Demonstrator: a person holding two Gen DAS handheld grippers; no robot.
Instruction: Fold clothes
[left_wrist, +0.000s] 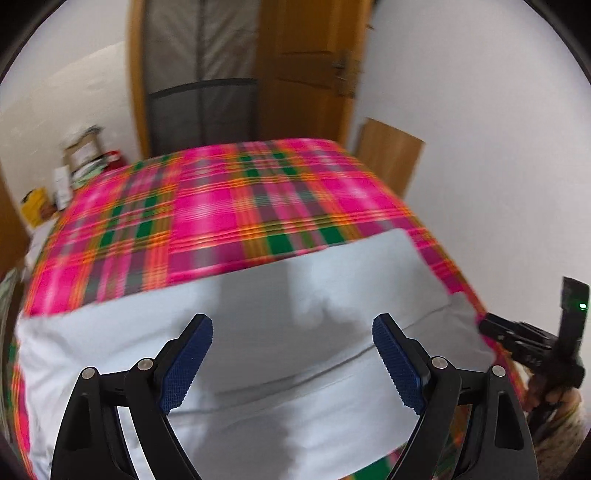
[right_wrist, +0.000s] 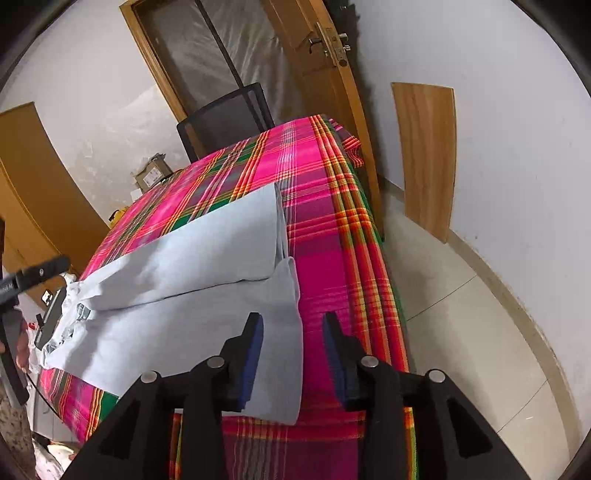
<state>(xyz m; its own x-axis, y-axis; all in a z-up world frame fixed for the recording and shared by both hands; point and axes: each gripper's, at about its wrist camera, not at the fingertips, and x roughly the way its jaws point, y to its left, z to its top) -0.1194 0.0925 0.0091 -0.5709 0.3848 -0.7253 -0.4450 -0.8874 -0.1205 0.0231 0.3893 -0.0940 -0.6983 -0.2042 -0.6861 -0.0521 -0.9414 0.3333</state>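
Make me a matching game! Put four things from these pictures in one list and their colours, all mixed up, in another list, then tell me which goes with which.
Things:
1. folded garment
2. tablecloth
3. chair
4. door

Colours:
A. black
B. light blue
C. brown wood
D. pink plaid with green and orange stripes

Pairs: 1-B, 2-D, 3-A, 4-C
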